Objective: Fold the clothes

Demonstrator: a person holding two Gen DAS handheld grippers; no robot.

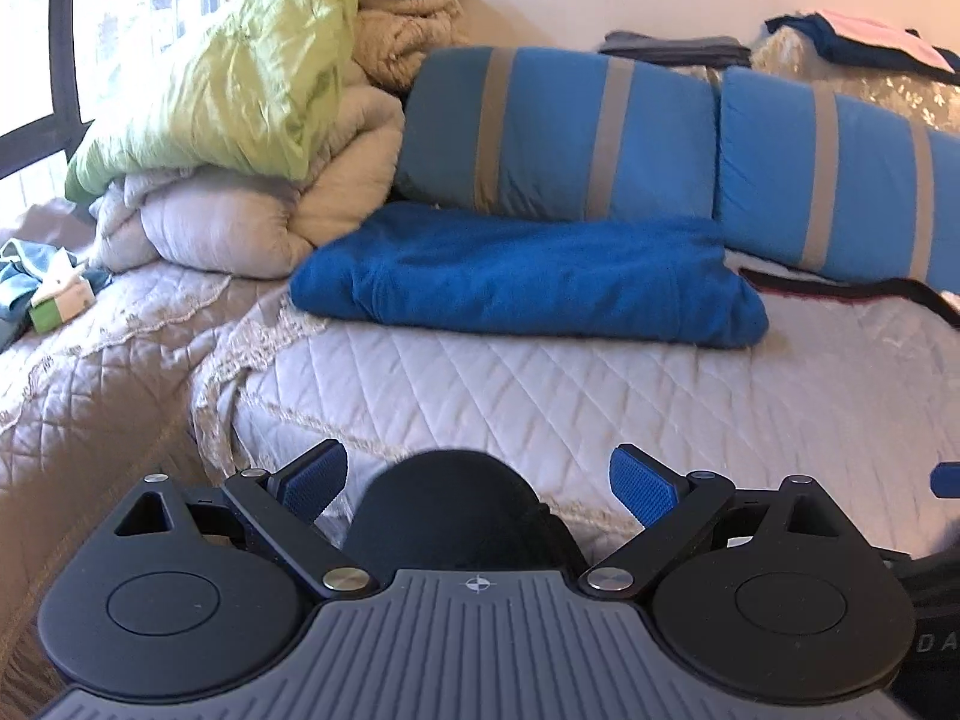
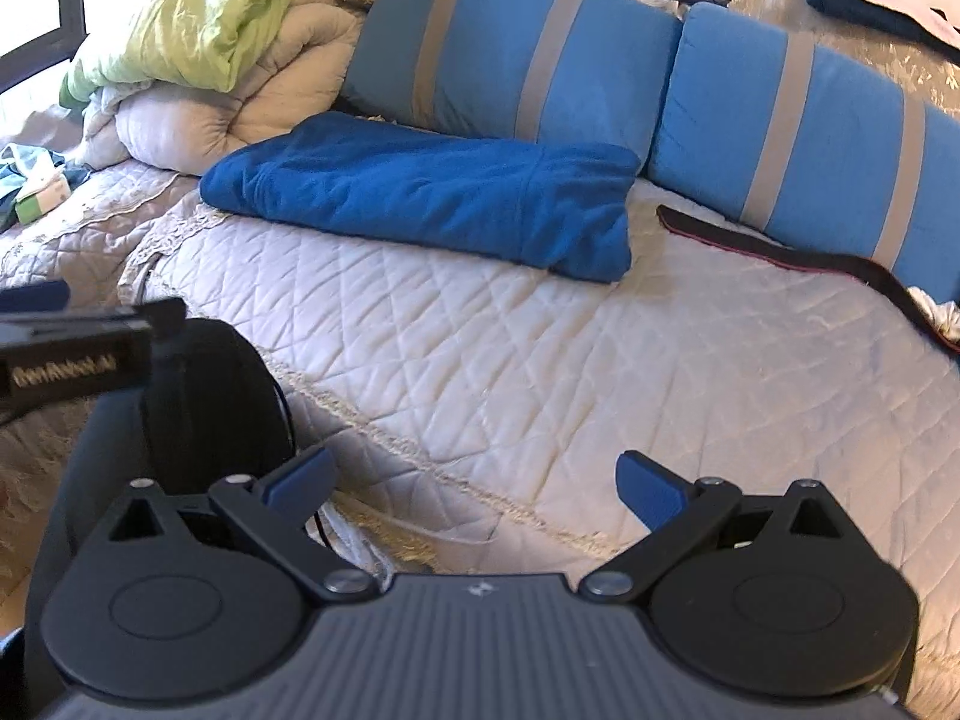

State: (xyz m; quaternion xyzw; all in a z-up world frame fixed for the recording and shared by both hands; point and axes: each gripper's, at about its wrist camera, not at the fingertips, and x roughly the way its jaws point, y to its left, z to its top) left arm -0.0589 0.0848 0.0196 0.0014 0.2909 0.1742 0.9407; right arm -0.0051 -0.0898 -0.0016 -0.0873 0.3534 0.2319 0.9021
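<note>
A folded royal-blue garment (image 1: pixel 528 276) (image 2: pixel 432 192) lies on the white quilted bedspread (image 1: pixel 600 396) (image 2: pixel 600 360), just in front of the striped pillows. My left gripper (image 1: pixel 478 483) hangs well short of it near the bed's front edge, open, with only a dark rounded object (image 1: pixel 456 504) showing low between its fingers. My right gripper (image 2: pixel 477 483) is also open and holds nothing, over the bed's front edge. The left gripper's body (image 2: pixel 78 348) shows at the left of the right wrist view. A dark strip of fabric (image 2: pixel 810 258) lies to the garment's right.
Two blue pillows with grey stripes (image 1: pixel 564 126) (image 2: pixel 798 120) lean at the back. A pile of beige and lime-green duvets (image 1: pixel 240 120) fills the back left. A small green and white box (image 1: pixel 60 300) sits at far left. Folded dark clothes (image 1: pixel 678 48) rest behind the pillows.
</note>
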